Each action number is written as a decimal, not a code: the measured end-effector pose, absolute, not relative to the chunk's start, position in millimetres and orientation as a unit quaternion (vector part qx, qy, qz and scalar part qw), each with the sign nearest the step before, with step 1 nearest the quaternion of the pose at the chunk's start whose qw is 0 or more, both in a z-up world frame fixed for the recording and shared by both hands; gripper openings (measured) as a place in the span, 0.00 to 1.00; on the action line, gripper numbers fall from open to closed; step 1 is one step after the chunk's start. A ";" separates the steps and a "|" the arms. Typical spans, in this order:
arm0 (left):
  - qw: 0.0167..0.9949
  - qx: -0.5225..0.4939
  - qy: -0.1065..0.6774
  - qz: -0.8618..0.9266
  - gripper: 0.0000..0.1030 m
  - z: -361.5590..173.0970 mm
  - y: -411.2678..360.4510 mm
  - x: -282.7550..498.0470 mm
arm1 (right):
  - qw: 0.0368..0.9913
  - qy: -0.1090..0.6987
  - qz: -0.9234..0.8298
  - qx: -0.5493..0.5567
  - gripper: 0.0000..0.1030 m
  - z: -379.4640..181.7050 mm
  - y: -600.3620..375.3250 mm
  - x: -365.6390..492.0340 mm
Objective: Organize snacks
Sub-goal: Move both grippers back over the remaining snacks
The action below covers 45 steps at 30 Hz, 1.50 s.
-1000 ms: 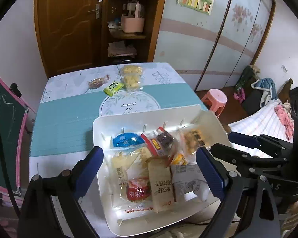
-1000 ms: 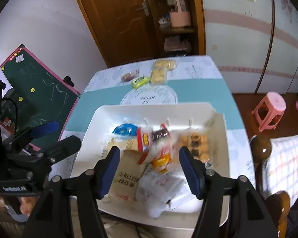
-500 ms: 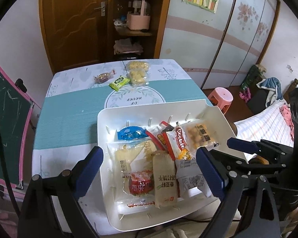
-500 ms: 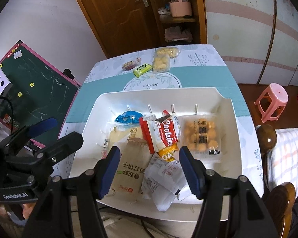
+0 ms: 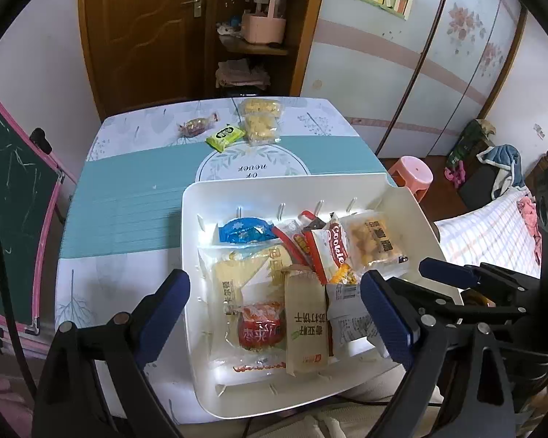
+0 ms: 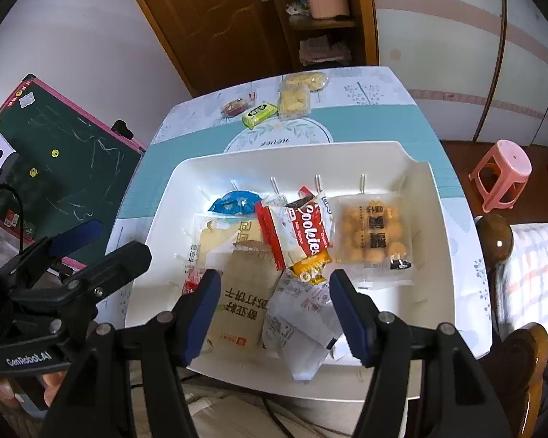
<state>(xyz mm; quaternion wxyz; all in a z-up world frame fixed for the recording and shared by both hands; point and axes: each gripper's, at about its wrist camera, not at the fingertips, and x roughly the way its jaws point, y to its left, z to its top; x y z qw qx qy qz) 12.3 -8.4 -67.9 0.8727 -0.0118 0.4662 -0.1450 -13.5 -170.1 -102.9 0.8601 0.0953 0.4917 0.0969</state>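
Tool (image 6: 274, 310) empty above snacks (image 6: 303, 233)

place: home, bedroom | evid: wood door (image 5: 139, 29), floral wardrobe (image 5: 438, 54), bed w/ checked sheet (image 5: 493, 230), pink stool (image 6: 500, 171), chalkboard (image 6: 62, 153), shelf w/ clutter (image 5: 252, 36), table (image 5: 128, 197) w/ snacks

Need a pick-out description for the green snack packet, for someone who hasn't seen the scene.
Start at the large white plastic tray on the teal-and-white tablecloth, then look past its far rim toward the wooden door. A few loose snacks lie there; the small bright green rectangular packet sits between a red-brown twist-wrapped candy and clear bags of yellow biscuits. It is the only green item.
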 end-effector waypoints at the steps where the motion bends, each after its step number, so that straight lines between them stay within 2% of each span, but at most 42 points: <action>1: 0.872 -0.012 0.467 -0.145 0.91 -68.6 -8.8 12.6 | 0.859 0.493 0.097 0.096 0.61 -103.7 -169.8 -12.8; 19: 0.870 0.013 0.476 -0.129 0.91 -70.5 -7.6 45.5 | 0.852 0.508 0.097 0.078 0.61 -107.3 -168.4 15.5; 23: 0.885 0.064 0.444 -0.125 0.91 -40.9 -10.4 68.4 | 0.859 0.495 0.102 0.078 0.61 -82.7 -175.3 37.0; 30: 0.912 0.134 0.375 -0.104 0.91 50.1 -14.4 136.8 | 0.902 0.421 0.089 0.038 0.60 15.2 -188.0 97.9; 36: 0.920 0.163 0.349 -0.078 0.92 107.4 -24.3 212.3 | 0.911 0.407 0.051 0.036 0.60 79.3 -208.4 180.8; 40: 0.911 0.185 0.361 -0.068 0.95 113.8 -34.2 262.8 | 0.907 0.417 0.025 0.048 0.60 97.7 -222.3 238.2; 45: 0.887 0.217 0.404 -0.056 0.96 67.9 -45.2 329.7 | 0.888 0.449 0.026 0.092 0.60 72.0 -234.5 306.5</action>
